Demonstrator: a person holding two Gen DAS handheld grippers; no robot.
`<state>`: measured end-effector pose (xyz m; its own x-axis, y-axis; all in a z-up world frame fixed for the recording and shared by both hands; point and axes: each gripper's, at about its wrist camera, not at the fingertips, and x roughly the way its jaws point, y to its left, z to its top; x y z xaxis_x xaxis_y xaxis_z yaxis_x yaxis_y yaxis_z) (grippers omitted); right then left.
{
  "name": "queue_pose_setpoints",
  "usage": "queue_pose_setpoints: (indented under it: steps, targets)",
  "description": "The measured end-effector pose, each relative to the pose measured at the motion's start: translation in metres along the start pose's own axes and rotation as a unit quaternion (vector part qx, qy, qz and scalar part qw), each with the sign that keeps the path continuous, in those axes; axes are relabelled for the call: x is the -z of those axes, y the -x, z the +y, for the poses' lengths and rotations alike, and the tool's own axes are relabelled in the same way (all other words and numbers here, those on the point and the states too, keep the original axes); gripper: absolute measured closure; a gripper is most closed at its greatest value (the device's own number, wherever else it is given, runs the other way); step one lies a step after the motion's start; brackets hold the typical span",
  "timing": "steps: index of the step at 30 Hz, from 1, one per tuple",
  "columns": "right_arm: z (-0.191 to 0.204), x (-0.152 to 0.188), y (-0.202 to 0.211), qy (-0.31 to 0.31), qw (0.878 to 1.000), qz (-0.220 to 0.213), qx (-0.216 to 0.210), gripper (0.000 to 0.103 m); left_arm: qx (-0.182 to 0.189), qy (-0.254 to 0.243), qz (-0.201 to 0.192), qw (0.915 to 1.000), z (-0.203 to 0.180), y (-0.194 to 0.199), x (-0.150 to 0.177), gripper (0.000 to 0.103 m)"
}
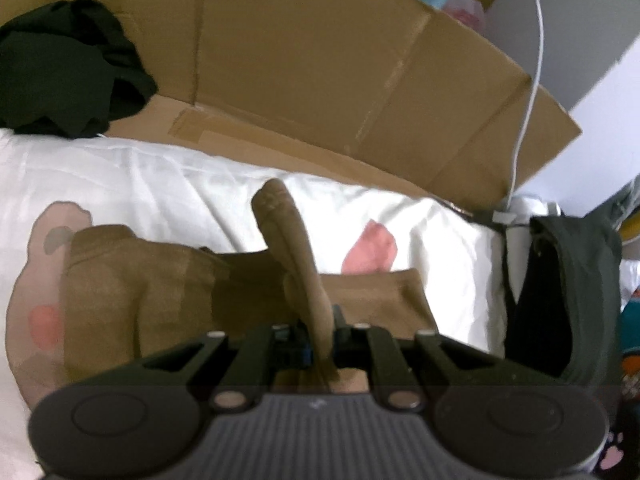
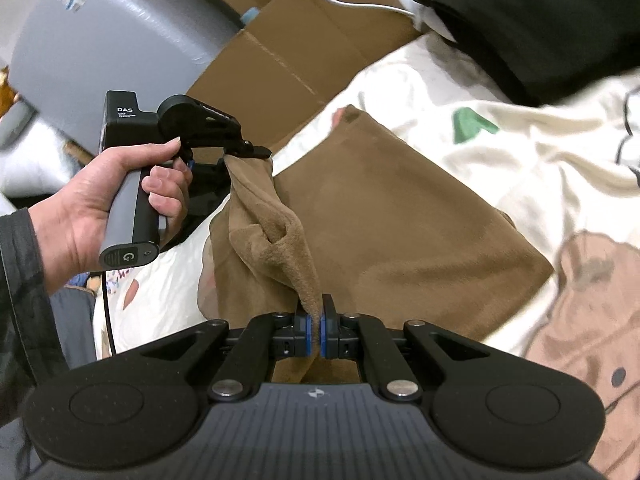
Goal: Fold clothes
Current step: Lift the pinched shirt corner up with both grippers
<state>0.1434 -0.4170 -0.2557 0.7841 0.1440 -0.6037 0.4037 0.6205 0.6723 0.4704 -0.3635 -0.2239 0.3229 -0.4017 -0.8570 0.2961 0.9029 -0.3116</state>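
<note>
Left gripper [image 2: 250, 152], centre left: jaws pinched on brown fleece garment [image 2: 400, 216]. Right gripper [image 2: 316, 330], lower centre: blue pads clamped on same garment's edge.

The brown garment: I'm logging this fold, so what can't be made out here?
- Brown garment: its type; bunched, near edge hidden behind the right tool.
- Left tool: pads hidden by pinched cloth, left wrist view blurred.
- Cardboard box: contents cut off by the top edge.
</note>
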Motion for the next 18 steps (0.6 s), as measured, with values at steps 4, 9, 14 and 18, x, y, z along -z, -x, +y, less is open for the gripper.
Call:
queue_pose_setpoints:
  steps: [4,9,14,18]
  targets:
    - [-0.01,0.0,0.001,-0.008,1.0,0.001,0.003,0.099,-0.011,-0.007,0.008,0.9999,-0.015,-0.012,0.005,0.094]
    - [-0.023,0.001,0.002,-0.016,1.0,0.003,0.011,0.1,-0.023,-0.021,0.017,0.9994,-0.029,-0.022,0.01,0.093]
    - [-0.035,-0.001,0.005,-0.024,1.0,0.006,0.017,0.1,-0.037,-0.027,0.023,0.9987,-0.042,-0.031,0.011,0.092]
    - [-0.04,-0.002,0.009,-0.027,1.0,0.006,0.015,0.1,-0.045,-0.033,0.025,0.9981,-0.048,-0.036,0.012,0.092]
